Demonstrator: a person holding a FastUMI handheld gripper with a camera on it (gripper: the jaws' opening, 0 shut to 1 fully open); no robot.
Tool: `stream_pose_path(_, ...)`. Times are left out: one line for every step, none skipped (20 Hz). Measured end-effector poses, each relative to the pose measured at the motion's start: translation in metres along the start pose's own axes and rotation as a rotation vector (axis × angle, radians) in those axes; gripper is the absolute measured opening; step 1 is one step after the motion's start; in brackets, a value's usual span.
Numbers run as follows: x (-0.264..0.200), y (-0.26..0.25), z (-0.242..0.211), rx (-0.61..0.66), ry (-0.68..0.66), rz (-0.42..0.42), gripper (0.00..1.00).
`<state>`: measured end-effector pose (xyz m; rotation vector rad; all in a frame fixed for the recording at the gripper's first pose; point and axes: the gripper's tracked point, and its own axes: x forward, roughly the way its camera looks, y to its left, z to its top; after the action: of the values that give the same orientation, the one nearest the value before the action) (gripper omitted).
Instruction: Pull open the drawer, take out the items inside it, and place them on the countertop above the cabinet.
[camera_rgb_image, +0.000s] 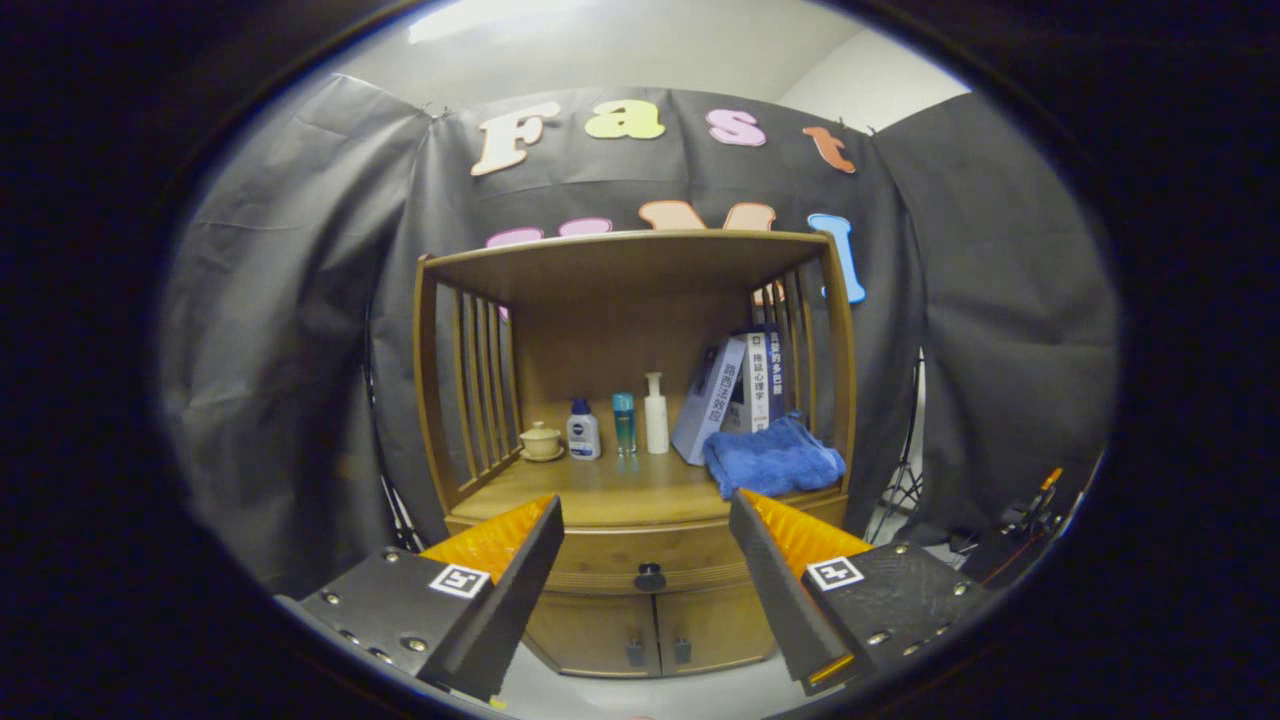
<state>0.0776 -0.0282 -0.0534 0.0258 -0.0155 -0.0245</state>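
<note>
**Wooden cabinet ahead, drawer shut, fingers spread wide**

Brown wood makes up the small cabinet (640, 560), which stands against the dark cloth wall (290, 350) beyond the gripper (645, 520). Its upper part is an open shelf with slatted sides and a flat roof; the countertop (610, 490) forms the floor of that shelf.

On the countertop, from the left, stand a small cream lidded cup on a saucer (541, 441), a squat white bottle with a dark blue cap (583, 430), a slim teal bottle (624, 422) and a tall white pump bottle (656, 414). Further right, a few books (735, 385) lean against the slats, and a crumpled blue towel (772, 458) lies in front of them, near the front edge.

Below the countertop runs the wide wooden drawer (640, 560), closed flush with the cabinet front, with a round dark knob (650, 577) at its middle. Under it sit two small doors (655, 630), each with a dark handle, also closed.

The gripper's two fingers are well apart and hold nothing. The knob lies between them and just beyond their tips, not touched.
</note>
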Motion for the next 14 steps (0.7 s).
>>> stream_pose_path(0.006, 0.001, -0.001, -0.021, -0.009, 0.005, 0.99)
stream_pose_path(0.012, 0.003, -0.001, -0.043, -0.018, 0.011, 1.00)
stream_pose_path(0.019, 0.005, -0.002, -0.063, -0.028, 0.023, 0.99)
stream_pose_path(0.027, 0.009, -0.004, -0.074, -0.036, 0.034, 0.99)
stream_pose_path(0.035, 0.011, -0.009, -0.077, -0.041, 0.045, 0.99)
stream_pose_path(0.044, 0.014, -0.013, -0.068, -0.042, 0.051, 0.99)
stream_pose_path(0.052, 0.017, -0.021, -0.058, -0.033, 0.058, 0.99)
stream_pose_path(0.061, 0.022, -0.030, -0.050, -0.022, 0.066, 0.99)
stream_pose_path(0.069, 0.025, -0.038, -0.037, -0.008, 0.076, 0.99)
stream_pose_path(0.078, 0.028, -0.046, -0.027, 0.002, 0.086, 1.00)
stream_pose_path(0.087, 0.028, -0.053, -0.020, 0.013, 0.085, 0.99)
stream_pose_path(0.097, 0.028, -0.060, -0.019, 0.021, 0.087, 0.99)
stream_pose_path(0.106, 0.026, -0.068, -0.024, 0.030, 0.084, 0.99)
stream_pose_path(0.115, 0.022, -0.076, -0.035, 0.036, 0.075, 1.00)
